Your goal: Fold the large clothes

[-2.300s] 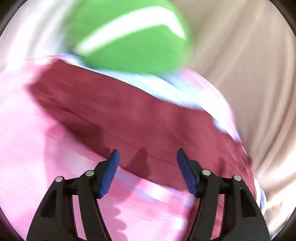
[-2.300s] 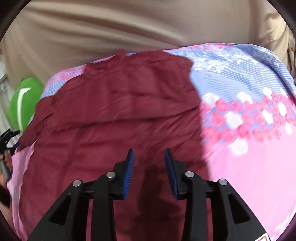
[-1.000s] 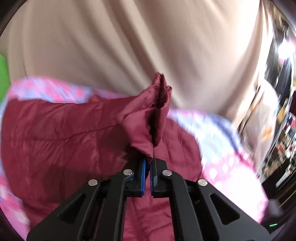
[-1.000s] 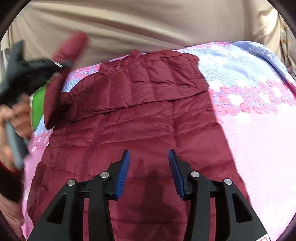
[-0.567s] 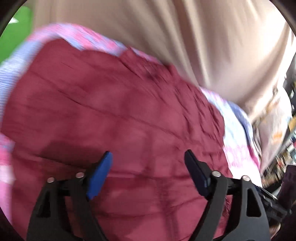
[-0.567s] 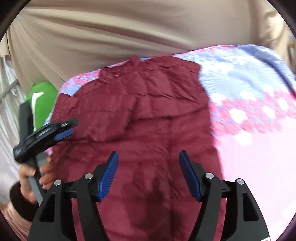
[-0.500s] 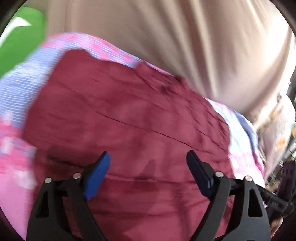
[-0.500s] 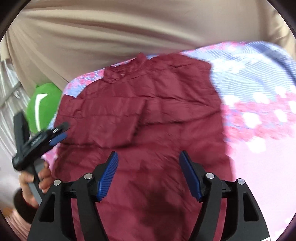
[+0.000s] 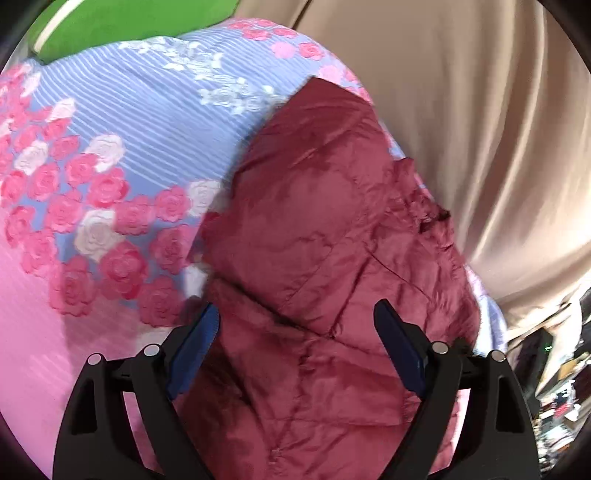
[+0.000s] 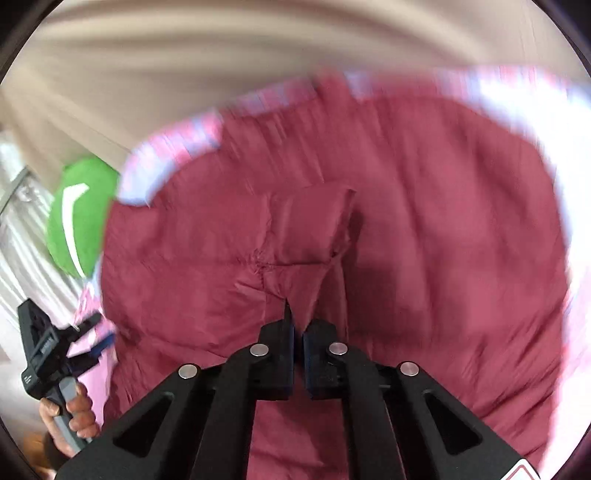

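A maroon quilted jacket [image 9: 332, 229] lies spread on a bed with a pink and blue rose-print cover [image 9: 92, 166]. My left gripper [image 9: 295, 347] is open and empty, its blue pads just above the jacket's left edge. In the right wrist view my right gripper [image 10: 298, 343] is shut on a fold of the jacket [image 10: 424, 240], lifting a sleeve-like flap [image 10: 310, 229] over its middle. The left gripper [image 10: 88, 339] also shows there, held in a hand at the jacket's left side.
A green pillow [image 10: 81, 214] with a white stripe lies at the bed's far left; it also shows in the left wrist view [image 9: 110, 22]. A beige curtain [image 9: 461, 110] hangs behind the bed. Cluttered shelves [image 9: 554, 387] stand at the far right.
My left gripper let go of the sleeve it held and moved back to the jacket's left edge. My right gripper closed on a fold of the jacket and lifts it.
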`<state>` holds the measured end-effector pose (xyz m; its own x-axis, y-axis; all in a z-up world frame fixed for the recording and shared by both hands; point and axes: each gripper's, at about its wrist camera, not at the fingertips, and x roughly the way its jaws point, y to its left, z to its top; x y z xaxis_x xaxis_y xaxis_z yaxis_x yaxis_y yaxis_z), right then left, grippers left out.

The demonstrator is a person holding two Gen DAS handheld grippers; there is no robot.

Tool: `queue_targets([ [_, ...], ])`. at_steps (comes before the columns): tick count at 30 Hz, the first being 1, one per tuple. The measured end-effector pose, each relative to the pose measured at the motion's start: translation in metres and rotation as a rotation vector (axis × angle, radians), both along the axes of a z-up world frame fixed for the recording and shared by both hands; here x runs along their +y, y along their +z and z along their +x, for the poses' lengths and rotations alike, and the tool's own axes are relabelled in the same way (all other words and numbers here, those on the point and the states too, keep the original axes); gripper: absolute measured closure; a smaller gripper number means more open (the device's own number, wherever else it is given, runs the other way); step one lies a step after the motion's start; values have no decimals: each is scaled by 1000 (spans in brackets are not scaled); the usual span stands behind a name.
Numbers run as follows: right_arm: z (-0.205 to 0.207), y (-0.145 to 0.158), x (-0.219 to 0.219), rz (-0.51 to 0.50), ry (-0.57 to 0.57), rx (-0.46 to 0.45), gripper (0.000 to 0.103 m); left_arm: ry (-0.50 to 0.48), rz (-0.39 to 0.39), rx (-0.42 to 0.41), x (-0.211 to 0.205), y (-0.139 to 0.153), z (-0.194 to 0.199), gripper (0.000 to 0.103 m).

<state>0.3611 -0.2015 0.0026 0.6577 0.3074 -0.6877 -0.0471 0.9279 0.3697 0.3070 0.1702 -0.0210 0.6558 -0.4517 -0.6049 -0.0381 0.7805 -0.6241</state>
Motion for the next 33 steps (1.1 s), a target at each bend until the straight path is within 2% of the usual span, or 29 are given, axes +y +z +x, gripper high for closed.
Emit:
queue_targets([
  [1,-5,26,-1,-27,-6,-93,100,-17,-8,-7,-7,2,1,20],
  [3,-13,57,-8,-39,-22,-188,100,-58,-11,-4,-22,3,2,20],
  [6,-13,86,-19,-66,-54,-246,100,-127,-15,16,-49,-3,3,20],
  [10,-9,98,-40,-88,-105,-265,100,-71,54,13,-57,-13,19,22],
  [13,-2,78,-61,-101,-146,-223,100,8,77,16,-44,-19,36,37],
  [17,12,6,-97,-102,-211,-59,100,72,193,-5,-38,-18,45,55],
  [19,18,-33,-109,-95,-232,28,100,89,228,15,-35,-28,48,77],
  [22,18,-64,-114,-71,-221,47,103,96,247,-4,-29,-29,47,83],
  [28,1,-57,-129,11,-273,55,97,103,321,-29,-41,-27,48,84],
  [29,-4,-53,-131,2,-292,49,96,104,310,-29,-40,-27,48,84],
  [31,-20,-36,-128,-56,-337,6,86,106,291,-32,-37,-28,46,85],
  [33,-26,-20,-119,-86,-328,-36,85,109,283,-34,-36,-28,45,85],
])
